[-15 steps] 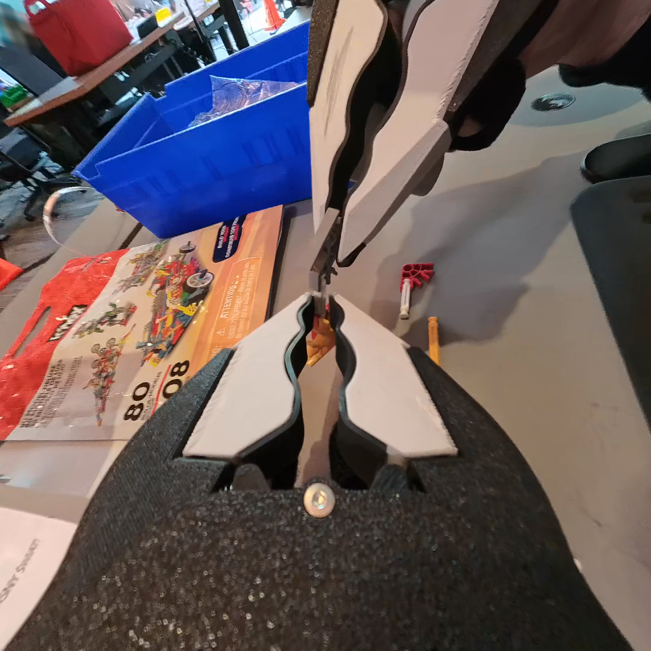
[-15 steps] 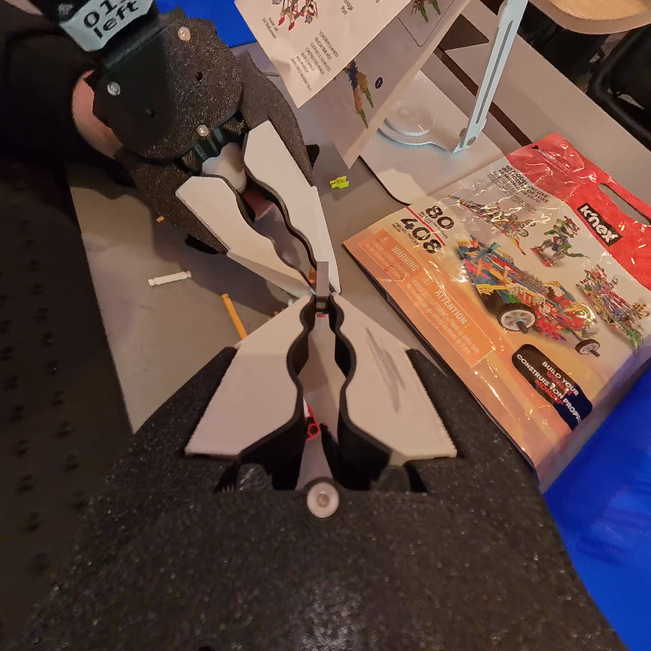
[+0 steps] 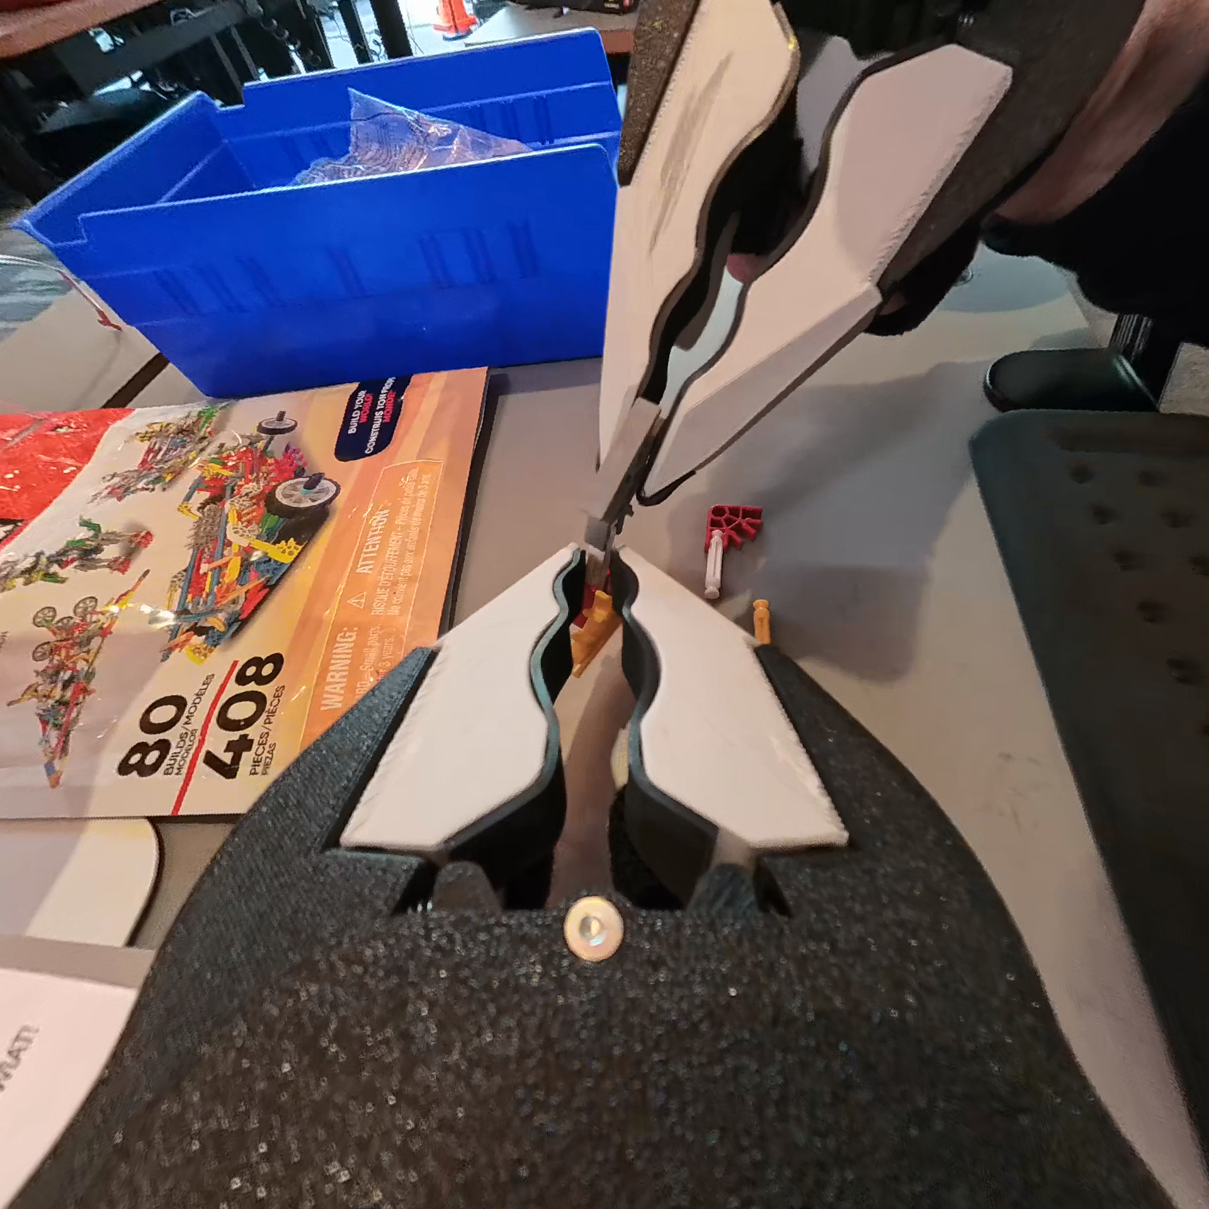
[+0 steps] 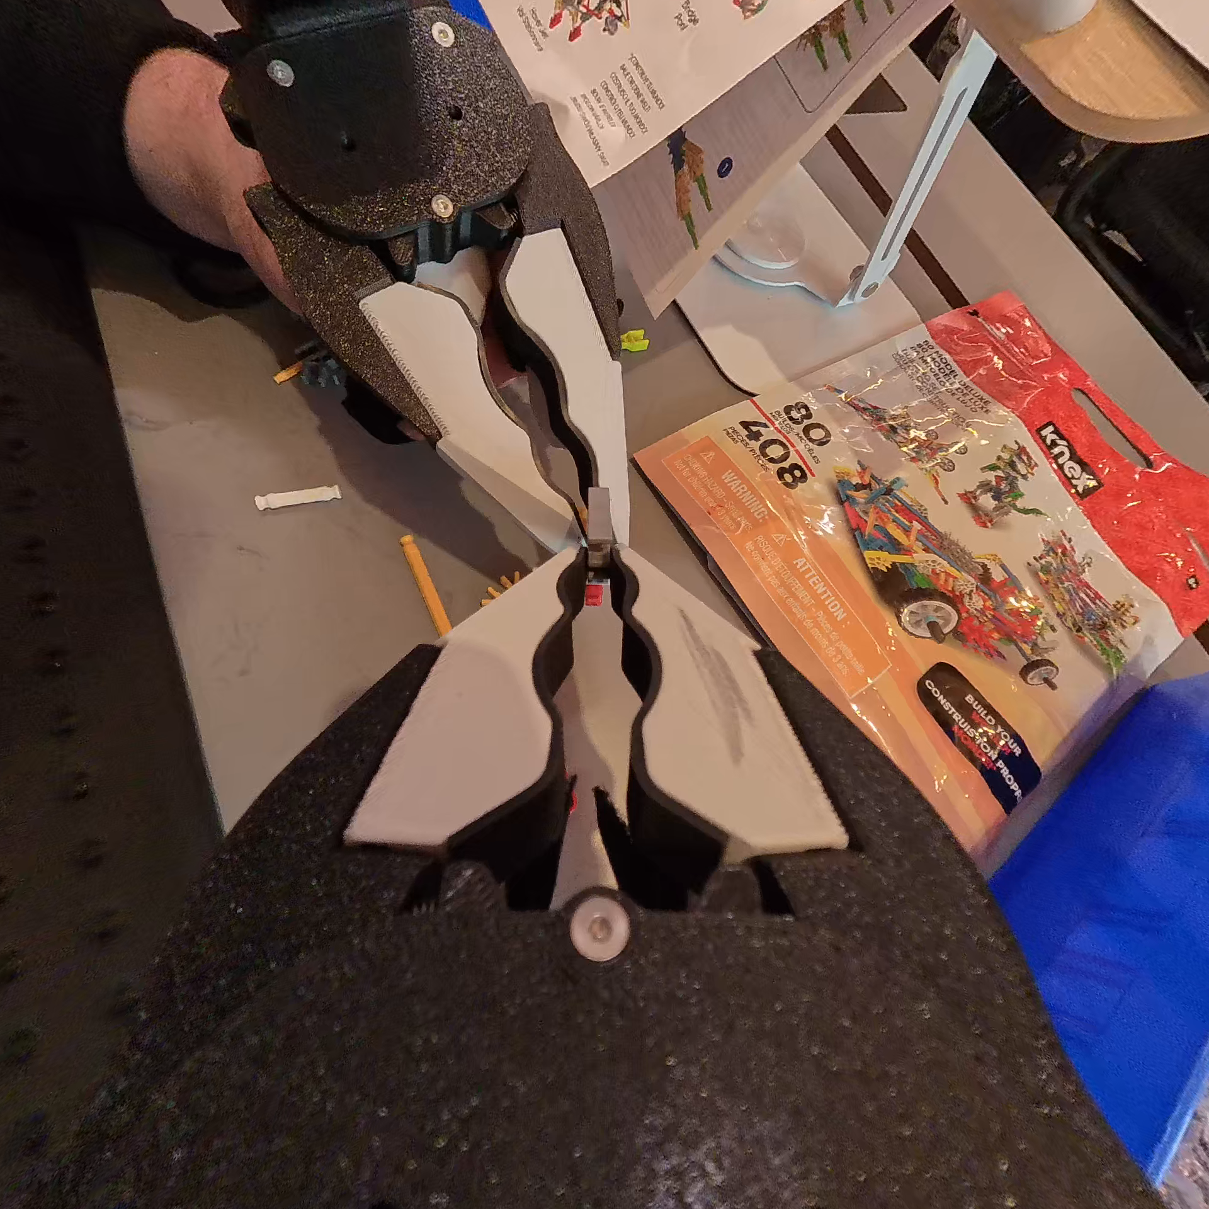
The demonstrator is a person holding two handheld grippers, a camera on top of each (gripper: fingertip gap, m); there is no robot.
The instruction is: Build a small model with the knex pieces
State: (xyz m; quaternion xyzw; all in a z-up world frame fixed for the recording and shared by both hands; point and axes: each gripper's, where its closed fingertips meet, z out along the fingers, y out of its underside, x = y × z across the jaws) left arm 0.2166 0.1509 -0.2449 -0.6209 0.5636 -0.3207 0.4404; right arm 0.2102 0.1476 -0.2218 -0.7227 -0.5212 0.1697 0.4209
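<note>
My left gripper [image 3: 598, 556] is shut on a small yellow and red connector piece [image 3: 592, 631] that sits between its fingers. My right gripper [image 4: 598, 556] is shut on a grey piece [image 4: 598, 523] that sticks out past its tips, with a bit of red [image 4: 593, 594] just behind them. The two grippers meet tip to tip above the grey table. The grey piece [image 3: 605, 523] touches the left gripper's tips. The right gripper [image 3: 644, 484] comes down from above in the left wrist view. The left gripper [image 4: 589, 517] comes in from the upper left in the right wrist view.
A red connector with a white rod [image 3: 733, 523] and a yellow rod [image 3: 761, 618] lie just right of the tips. A blue bin [image 3: 360, 262] and a toy bag [image 3: 229, 589] lie left. A white rod [image 4: 297, 498], a yellow rod [image 4: 425, 582] and a black chair seat [image 3: 1112, 654] are nearby. The yellow rod [image 4: 425, 582] sits 8 centimeters or so from the ends of my left fingers.
Both grippers stay shut and tip to tip. The left gripper has tilted slightly and the pair sits a little closer to the blue bin.
</note>
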